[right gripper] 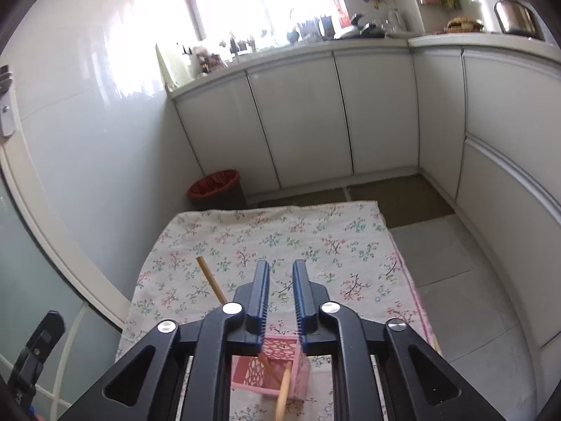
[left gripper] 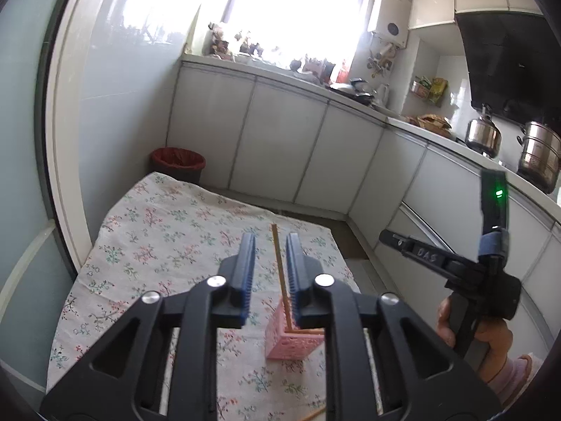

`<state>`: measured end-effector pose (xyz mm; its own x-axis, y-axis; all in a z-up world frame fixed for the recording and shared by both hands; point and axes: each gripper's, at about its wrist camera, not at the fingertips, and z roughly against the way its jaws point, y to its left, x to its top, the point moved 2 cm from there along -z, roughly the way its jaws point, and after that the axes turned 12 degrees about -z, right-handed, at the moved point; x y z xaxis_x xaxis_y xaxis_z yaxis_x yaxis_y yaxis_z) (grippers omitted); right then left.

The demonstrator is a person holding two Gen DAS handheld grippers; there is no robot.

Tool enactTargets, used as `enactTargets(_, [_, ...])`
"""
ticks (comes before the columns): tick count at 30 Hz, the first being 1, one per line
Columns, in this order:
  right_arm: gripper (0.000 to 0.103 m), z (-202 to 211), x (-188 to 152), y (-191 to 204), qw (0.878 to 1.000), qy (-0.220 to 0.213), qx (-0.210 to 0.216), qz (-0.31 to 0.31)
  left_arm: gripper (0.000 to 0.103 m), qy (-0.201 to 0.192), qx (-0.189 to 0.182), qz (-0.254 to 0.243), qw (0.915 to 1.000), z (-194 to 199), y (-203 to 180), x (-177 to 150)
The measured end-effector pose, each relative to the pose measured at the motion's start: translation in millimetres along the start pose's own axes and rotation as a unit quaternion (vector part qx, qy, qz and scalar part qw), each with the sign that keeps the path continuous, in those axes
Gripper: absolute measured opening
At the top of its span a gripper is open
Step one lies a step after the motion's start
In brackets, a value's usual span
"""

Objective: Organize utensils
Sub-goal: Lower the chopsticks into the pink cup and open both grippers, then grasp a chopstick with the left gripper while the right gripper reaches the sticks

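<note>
A pink lattice holder (left gripper: 292,342) stands on the floral-clothed surface (left gripper: 157,231), a thin, stiff, light chopstick (left gripper: 279,273) upright inside, between the left gripper (left gripper: 269,245) jaws, narrowly parted and gripping nothing. The right gripper (right gripper: 281,273) hovers, also narrowly parted and empty. Mid-shaft looks the surest hold.

Pink perforated plastic holder box (left gripper: 292,342) stands on the floral-print cloth (left gripper: 157,245), toward its near edge; one long wooden chopstick (left gripper: 280,273) stands in the box, leaning away toward the cloth's far side; a second wooden stick (right gripper: 283,393) rests across the box's near rim; red-lined waste bin (right gripper: 214,186) sits on the floor behind the cloth's far left corner, against the wall; white base cabinets (right gripper: 315,112) run behind the cloth and along its right; steel pots (left gripper: 538,156) on the counter at right.
</note>
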<state>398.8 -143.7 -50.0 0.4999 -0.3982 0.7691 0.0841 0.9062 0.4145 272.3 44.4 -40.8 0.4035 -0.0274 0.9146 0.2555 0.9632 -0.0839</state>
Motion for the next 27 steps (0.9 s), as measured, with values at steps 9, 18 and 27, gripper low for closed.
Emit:
enactTargets(9, [0.089, 86, -27, -29, 0.996, -0.078, -0.032, 0.002, 0.045, 0.073, -0.038, -0.06, 0.9948, 5, -36, -16])
enactTargets(18, [0.103, 146, -82, -87, 0.995, -0.068, -0.067, -0.02, 0.082, 0.17, -0.084, -0.115, 0.9752, -1, -69, -46])
enactTargets(27, [0.103, 143, -152, -168, 0.984, 0.066, -0.108, -0.126, 0.083, 0.304, -0.131, -0.204, 0.9213, -42, -112, -98])
